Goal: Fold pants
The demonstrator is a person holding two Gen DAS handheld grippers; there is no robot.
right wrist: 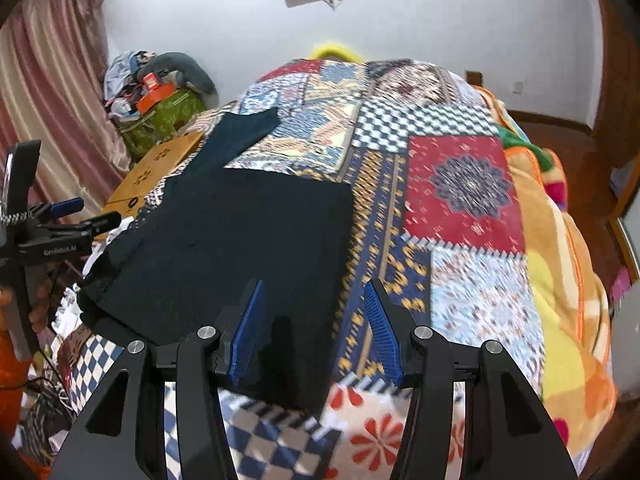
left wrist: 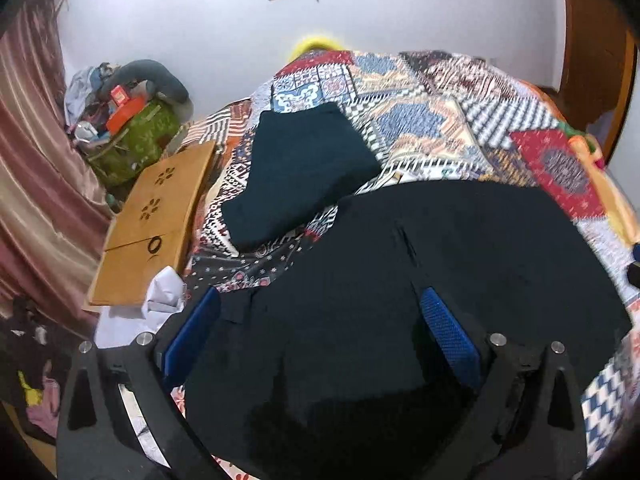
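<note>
Bed (right wrist: 480, 264): fills most of both views, covered by a patchwork quilt (right wrist: 460, 188) of red, blue, checkered and floral panels; an orange and yellow blanket (right wrist: 568, 280) hangs along its right edge.

Pants (right wrist: 224, 240): black, spread flat on the near left part of the quilt, with the near end reaching toward the bed's near edge. In the left wrist view the pants (left wrist: 400, 280) fill the near centre, a short seam or slit showing in the cloth.

Folded dark garment (left wrist: 296, 172): dark teal, lying on the quilt just beyond the pants on the far left; whether the two touch cannot be told.

Curtain (left wrist: 36, 160): pink, striped, at far left.

Wooden board (left wrist: 156, 216): tan, with cut-out flower shapes, beside the bed's left edge.

Green bag (left wrist: 136, 140): beyond the board against the wall, piled with clutter.

Left gripper (left wrist: 320, 336): jaws spread wide, blue pads on either side of the pants cloth, nothing clamped. Seen from the right wrist view, the left gripper (right wrist: 80, 212) sits at the bed's left edge.

Right gripper (right wrist: 316, 328): jaws wide apart over the right edge of the pants, left pad above the black cloth, right pad above the quilt; nothing held.
</note>
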